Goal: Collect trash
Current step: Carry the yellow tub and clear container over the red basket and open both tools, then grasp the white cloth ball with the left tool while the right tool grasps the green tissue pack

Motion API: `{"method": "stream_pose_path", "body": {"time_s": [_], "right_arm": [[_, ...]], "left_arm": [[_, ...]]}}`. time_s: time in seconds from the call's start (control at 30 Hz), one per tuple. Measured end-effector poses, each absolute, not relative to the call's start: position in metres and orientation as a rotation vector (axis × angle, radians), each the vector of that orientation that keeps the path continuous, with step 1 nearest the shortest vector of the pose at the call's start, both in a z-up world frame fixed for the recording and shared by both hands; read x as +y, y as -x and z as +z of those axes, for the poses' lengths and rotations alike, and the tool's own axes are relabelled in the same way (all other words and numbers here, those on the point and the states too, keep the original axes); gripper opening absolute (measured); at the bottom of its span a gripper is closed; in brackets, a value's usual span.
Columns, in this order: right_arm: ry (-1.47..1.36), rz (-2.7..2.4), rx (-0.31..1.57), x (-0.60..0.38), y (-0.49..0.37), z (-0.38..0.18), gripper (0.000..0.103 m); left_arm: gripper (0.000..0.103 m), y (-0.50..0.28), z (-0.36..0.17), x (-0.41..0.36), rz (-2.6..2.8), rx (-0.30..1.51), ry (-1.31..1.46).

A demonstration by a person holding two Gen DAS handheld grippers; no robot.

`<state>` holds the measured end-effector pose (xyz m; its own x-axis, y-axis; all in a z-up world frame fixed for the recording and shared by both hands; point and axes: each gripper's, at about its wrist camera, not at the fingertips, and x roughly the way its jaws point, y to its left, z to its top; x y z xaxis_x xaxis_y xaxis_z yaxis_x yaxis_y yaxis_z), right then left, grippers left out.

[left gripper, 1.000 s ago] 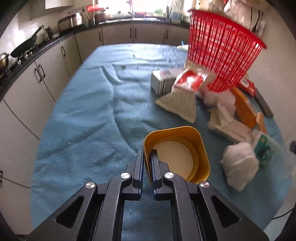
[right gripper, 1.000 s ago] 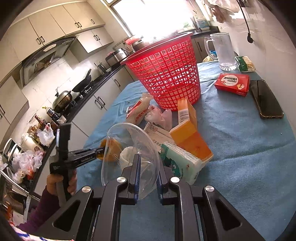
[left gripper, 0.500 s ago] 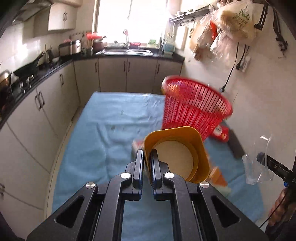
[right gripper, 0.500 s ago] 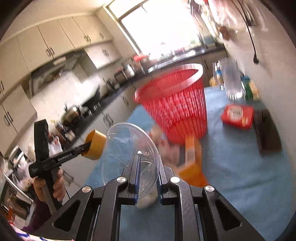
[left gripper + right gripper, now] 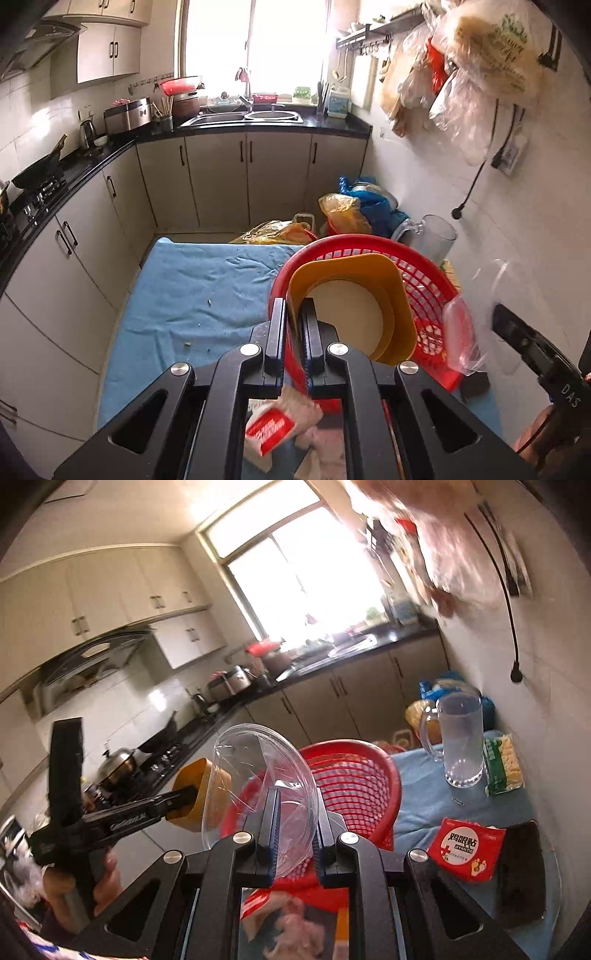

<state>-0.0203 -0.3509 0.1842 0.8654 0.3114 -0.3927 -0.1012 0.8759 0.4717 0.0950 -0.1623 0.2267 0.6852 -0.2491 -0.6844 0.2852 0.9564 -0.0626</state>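
Note:
My left gripper (image 5: 293,317) is shut on the rim of a yellow paper bowl (image 5: 354,306), held over the mouth of the red mesh basket (image 5: 432,280). My right gripper (image 5: 293,808) is shut on a clear plastic lid (image 5: 258,771), held above the same red basket (image 5: 354,771). In the right wrist view the left gripper (image 5: 184,797) and its yellow bowl (image 5: 199,794) sit at the basket's left edge. In the left wrist view the clear lid (image 5: 480,295) and right gripper body (image 5: 535,350) show at the right.
The basket stands on a table with a blue cloth (image 5: 192,291). Below lie a red and white packet (image 5: 273,428) and crumpled tissue (image 5: 295,930). A glass jug (image 5: 461,738), a snack pack (image 5: 502,764), a red box (image 5: 465,843) and a dark phone (image 5: 524,867) sit to the right.
Both grippers have risen and moved forward, from low over the table to above the red basket's mouth. Each still holds its item.

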Motion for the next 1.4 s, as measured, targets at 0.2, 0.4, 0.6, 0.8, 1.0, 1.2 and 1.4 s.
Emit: {"method": "stream_pose_path", "body": {"time_s": [0.2,0.4,0.6,0.8,1.0,1.2,1.4], "right_arm": [[-0.542,0.213,0.532,-0.366,-0.004,0.165,0.037],[-0.508,0.186,0.502,-0.369,0.004,0.173,0.067],[-0.483,0.214,0.485,-0.364,0.037,0.186,0.067],[-0.392,0.237,0.52,-0.355,0.084,0.187,0.072],[-0.324,0.224,0.573,-0.362,0.134,0.174,0.074],[-0.215,0.143,0.642,-0.377,0.176,0.153,0.079],[-0.204,0.147,0.745,-0.384,0.198,0.116,0.081]], "left_arm": [[0.064,-0.101,0.22,-0.164,-0.309,0.724,0.001],[0.067,-0.078,0.226,-0.149,-0.281,0.669,-0.007],[0.07,-0.034,0.23,-0.121,-0.263,0.613,-0.007],[0.073,0.013,0.214,-0.09,-0.255,0.622,-0.003],[0.074,0.047,0.185,-0.069,-0.254,0.66,-0.025],[0.075,0.065,0.14,-0.044,-0.276,0.769,0.052],[0.076,0.075,0.096,-0.043,-0.331,0.861,0.128]]}}
